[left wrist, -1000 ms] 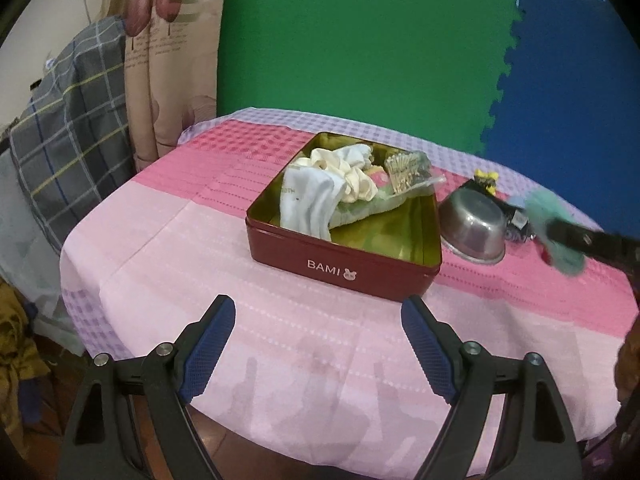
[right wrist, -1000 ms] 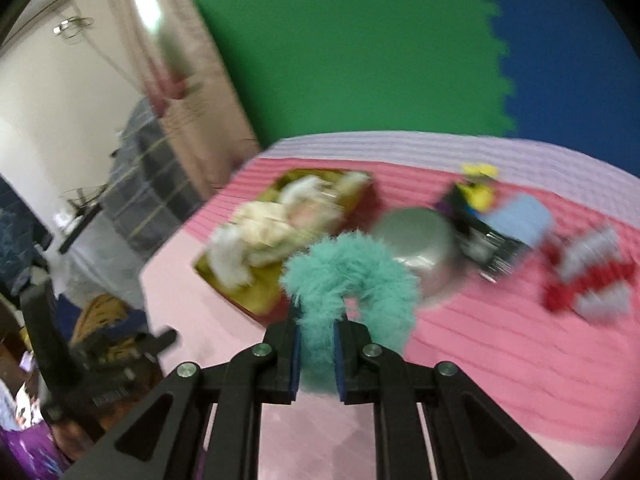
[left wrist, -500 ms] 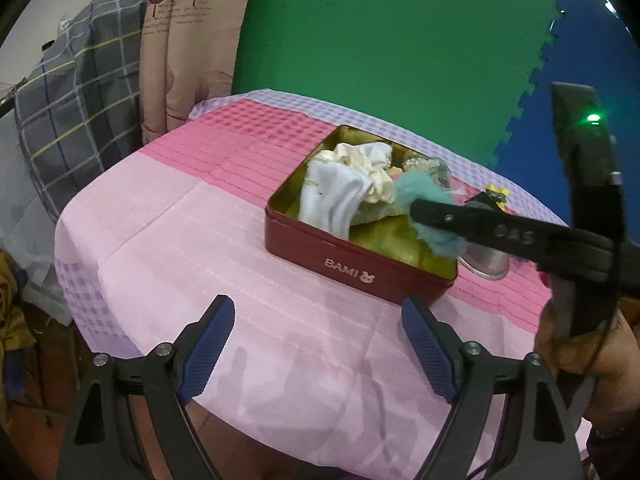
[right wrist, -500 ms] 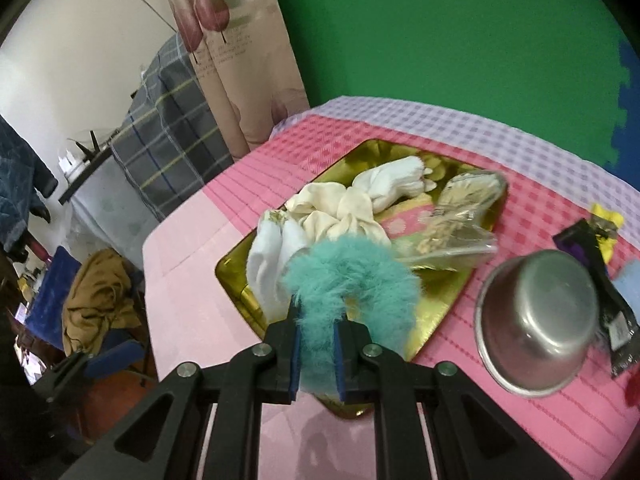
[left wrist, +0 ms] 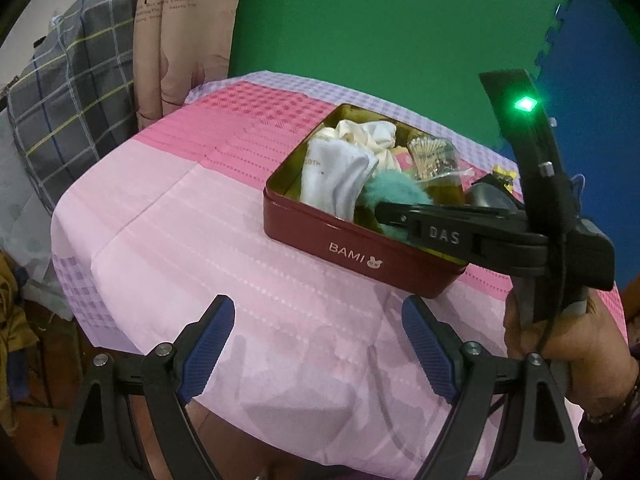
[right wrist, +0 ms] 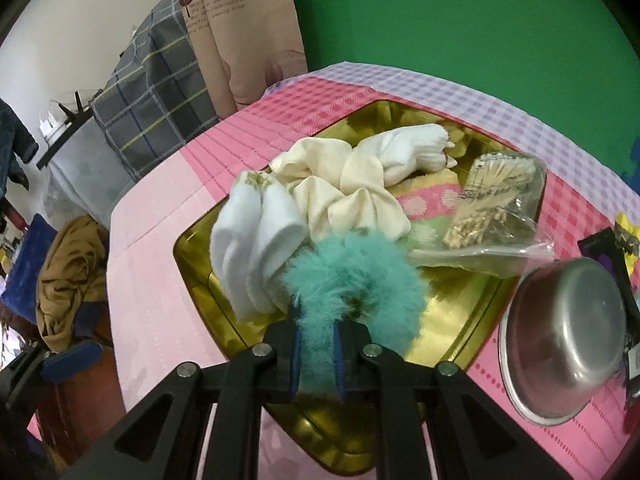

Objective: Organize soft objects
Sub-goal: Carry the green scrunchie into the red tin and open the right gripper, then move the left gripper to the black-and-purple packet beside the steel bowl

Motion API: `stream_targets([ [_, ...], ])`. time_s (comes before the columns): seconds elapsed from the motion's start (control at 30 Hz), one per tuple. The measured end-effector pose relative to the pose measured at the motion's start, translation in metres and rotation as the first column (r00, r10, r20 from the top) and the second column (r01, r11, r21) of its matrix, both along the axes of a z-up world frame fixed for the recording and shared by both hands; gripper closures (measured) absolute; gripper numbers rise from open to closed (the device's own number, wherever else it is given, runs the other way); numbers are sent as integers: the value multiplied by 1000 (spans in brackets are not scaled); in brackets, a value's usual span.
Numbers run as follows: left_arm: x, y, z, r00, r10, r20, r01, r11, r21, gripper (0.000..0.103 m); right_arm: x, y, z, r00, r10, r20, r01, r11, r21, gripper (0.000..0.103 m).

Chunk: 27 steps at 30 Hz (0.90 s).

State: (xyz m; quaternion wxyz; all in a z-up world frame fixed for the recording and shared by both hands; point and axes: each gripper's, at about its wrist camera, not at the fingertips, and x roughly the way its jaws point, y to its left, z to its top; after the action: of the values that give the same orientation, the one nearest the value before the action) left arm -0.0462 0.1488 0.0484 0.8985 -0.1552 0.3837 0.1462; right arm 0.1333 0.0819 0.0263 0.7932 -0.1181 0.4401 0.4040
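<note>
A red tin [left wrist: 352,240] with a gold inside [right wrist: 452,320] stands on the pink cloth. In it lie a white sock [right wrist: 256,236], a cream scrunchie [right wrist: 352,196], another white sock [right wrist: 412,148] and a clear bag of toothpicks [right wrist: 492,196]. My right gripper [right wrist: 316,328] is shut on a fluffy teal scrunchie [right wrist: 352,276], held low over the tin's near part beside the sock. In the left wrist view that gripper [left wrist: 380,210] reaches in from the right with the teal scrunchie [left wrist: 394,192]. My left gripper [left wrist: 318,344] hangs open over the cloth in front of the tin.
A steel bowl [right wrist: 564,340] sits right of the tin, with small packets [right wrist: 616,248] behind it. A hand [left wrist: 560,340] grips the right tool. Plaid fabric [left wrist: 68,92] and a curtain [left wrist: 180,40] hang left of the table; green and blue mats back it.
My right gripper has carried the teal scrunchie left from beside the bowl to over the tin and lowered it toward the socks. The left gripper has stayed open and nearly still.
</note>
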Motion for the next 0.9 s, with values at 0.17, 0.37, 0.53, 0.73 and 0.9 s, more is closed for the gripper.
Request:
stream_targets([
  [0.17, 2, -1, -5, 1000, -11, -23, 11, 1000, -9, 19, -5, 11, -2, 999, 25, 33, -24, 999, -43, 86],
  [0.37, 2, -3, -6, 999, -23, -34, 23, 1000, -4, 18, -9, 8, 5, 1000, 12, 23, -11, 999, -53, 70],
  [0.53, 3, -6, -7, 999, -31, -40, 31, 1000, 2, 18, -13, -5, 19, 1000, 8, 27, -8, 1000, -30, 69],
  [0.73, 4, -10, -8, 998, -42, -51, 42, 999, 13, 17, -26, -22, 33, 999, 9, 36, -9, 1000, 16, 68],
  [0.9, 5, -14, -9, 997, -48, -58, 50, 998, 32, 16, -37, -48, 40, 999, -24, 39, 20, 995, 96, 68],
])
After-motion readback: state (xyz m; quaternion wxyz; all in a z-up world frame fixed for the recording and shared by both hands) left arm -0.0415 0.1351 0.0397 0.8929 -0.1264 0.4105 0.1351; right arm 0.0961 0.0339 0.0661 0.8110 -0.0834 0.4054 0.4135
